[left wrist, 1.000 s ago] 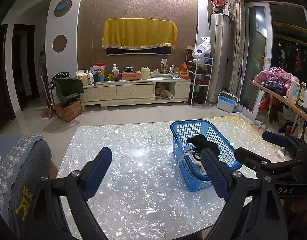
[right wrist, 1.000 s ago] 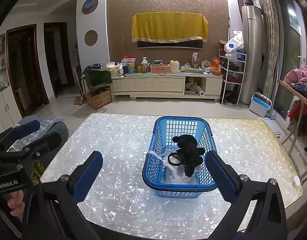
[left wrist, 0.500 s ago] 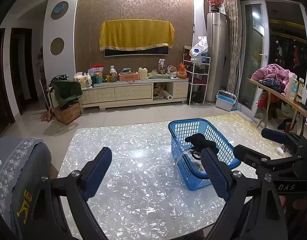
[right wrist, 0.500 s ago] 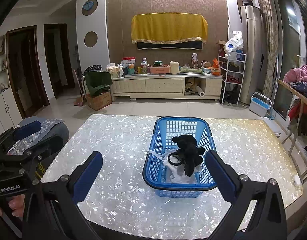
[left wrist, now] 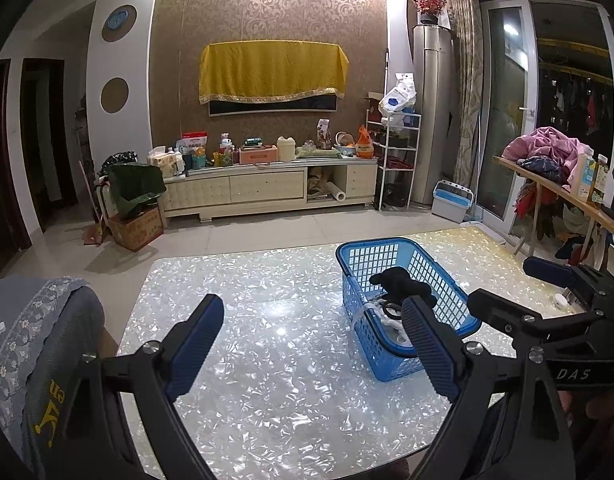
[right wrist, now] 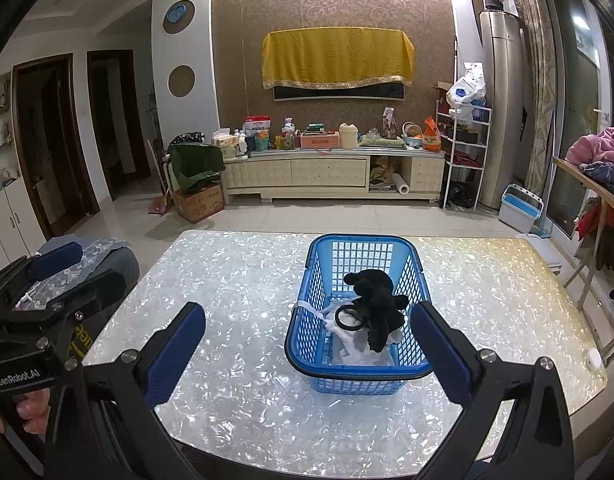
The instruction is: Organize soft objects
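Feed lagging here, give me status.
Left gripper and right gripper open, empty. Black plush in basket on table. Nothing blocking.

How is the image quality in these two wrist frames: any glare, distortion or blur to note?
Left wrist view: ceiling light glares off the pearly table, fisheye bends the door frames, dark vignette in the corners. Right wrist view: same curvature, softer sheen on the table, blue basket and black soft item sharp; open right gripper fingers in the foreground look enlarged but crisp.

The left gripper (left wrist: 311, 344) drifts slightly, so the blue basket (left wrist: 451, 308) sits a touch lower in its view. Little else differs.
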`<state>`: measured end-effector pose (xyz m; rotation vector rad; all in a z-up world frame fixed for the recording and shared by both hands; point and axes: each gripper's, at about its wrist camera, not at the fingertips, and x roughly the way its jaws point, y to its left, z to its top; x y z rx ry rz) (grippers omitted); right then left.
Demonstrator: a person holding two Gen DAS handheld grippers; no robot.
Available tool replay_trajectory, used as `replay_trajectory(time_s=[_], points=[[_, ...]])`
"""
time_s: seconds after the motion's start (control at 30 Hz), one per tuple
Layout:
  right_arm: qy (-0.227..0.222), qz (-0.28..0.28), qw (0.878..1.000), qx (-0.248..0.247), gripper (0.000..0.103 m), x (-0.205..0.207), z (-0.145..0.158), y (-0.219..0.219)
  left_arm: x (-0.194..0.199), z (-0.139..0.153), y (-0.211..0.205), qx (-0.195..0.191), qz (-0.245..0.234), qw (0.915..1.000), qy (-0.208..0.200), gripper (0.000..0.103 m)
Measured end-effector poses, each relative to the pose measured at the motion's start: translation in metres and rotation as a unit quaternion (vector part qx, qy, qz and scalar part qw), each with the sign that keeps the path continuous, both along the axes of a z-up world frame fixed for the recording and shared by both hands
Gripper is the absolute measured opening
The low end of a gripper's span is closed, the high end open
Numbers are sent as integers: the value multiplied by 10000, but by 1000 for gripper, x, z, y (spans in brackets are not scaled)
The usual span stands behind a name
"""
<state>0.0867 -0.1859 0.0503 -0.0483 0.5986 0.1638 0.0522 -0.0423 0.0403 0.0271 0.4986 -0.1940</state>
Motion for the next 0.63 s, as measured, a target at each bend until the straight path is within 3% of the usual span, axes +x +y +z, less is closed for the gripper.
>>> replay_trajectory(time_s=[0.63], points=[[-12,-41,10000,39,103,-5,4,3,-5,1,-7,-2,-43,10000,4,90]])
